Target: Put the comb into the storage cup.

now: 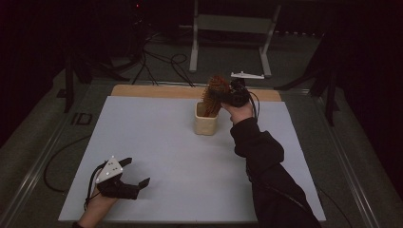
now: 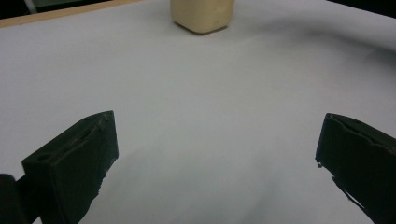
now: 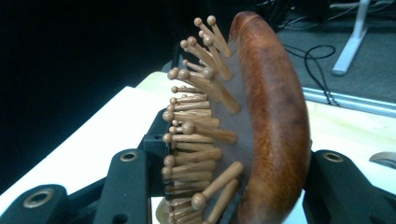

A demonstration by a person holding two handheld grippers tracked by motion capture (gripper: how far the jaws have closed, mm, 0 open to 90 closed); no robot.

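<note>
- Your left gripper [image 1: 135,173] sits at the lower left of the high view, low over the white table [image 1: 157,156], jaws spread wide and holding nothing.
- Farther up, at centre, stands the cream cup [image 1: 206,122].
- Your right gripper [image 1: 223,95] clamps the wooden hairbrush [image 3: 261,121] just above that cup.

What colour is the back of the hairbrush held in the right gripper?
Reddish-brown polished wood; the hairbrush shows best in the right gripper view.
</note>
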